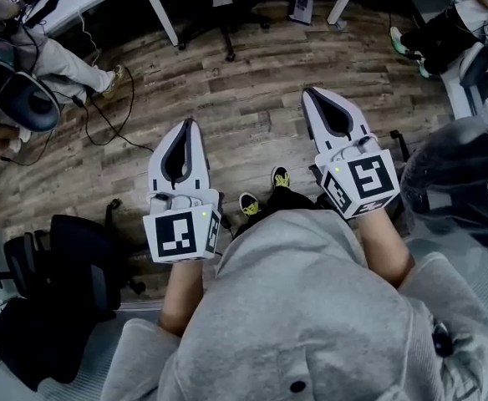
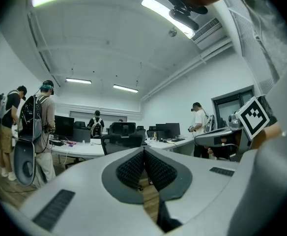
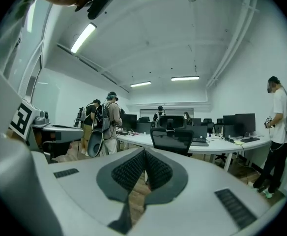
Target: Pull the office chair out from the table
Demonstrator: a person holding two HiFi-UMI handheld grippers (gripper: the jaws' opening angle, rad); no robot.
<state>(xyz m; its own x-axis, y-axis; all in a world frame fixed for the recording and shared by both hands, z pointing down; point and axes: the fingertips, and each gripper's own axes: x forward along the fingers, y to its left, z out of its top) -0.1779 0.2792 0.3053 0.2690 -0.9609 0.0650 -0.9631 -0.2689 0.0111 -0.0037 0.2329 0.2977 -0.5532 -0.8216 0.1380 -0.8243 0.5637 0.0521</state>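
Observation:
A black mesh-backed office chair (image 3: 172, 137) stands pushed in against a long white table (image 3: 217, 144), a few steps ahead of me. The left gripper view shows the same chair (image 2: 121, 141) at the table (image 2: 79, 149). From the head view only its dark base (image 1: 226, 22) shows, between the table's white legs. My left gripper (image 1: 190, 125) and right gripper (image 1: 309, 93) are held side by side over the wooden floor, well short of the chair. Both are shut with nothing between the jaws, as each gripper's own view confirms (image 2: 143, 150) (image 3: 144, 150).
Two people with backpacks (image 2: 35, 127) stand at the left end of the table; another person (image 2: 200, 122) stands at the right. Monitors (image 3: 244, 122) line the desks. A second black chair (image 1: 68, 266) sits at my lower left, a plastic-covered one (image 1: 457, 170) at my right. Cables (image 1: 110, 124) trail on the floor.

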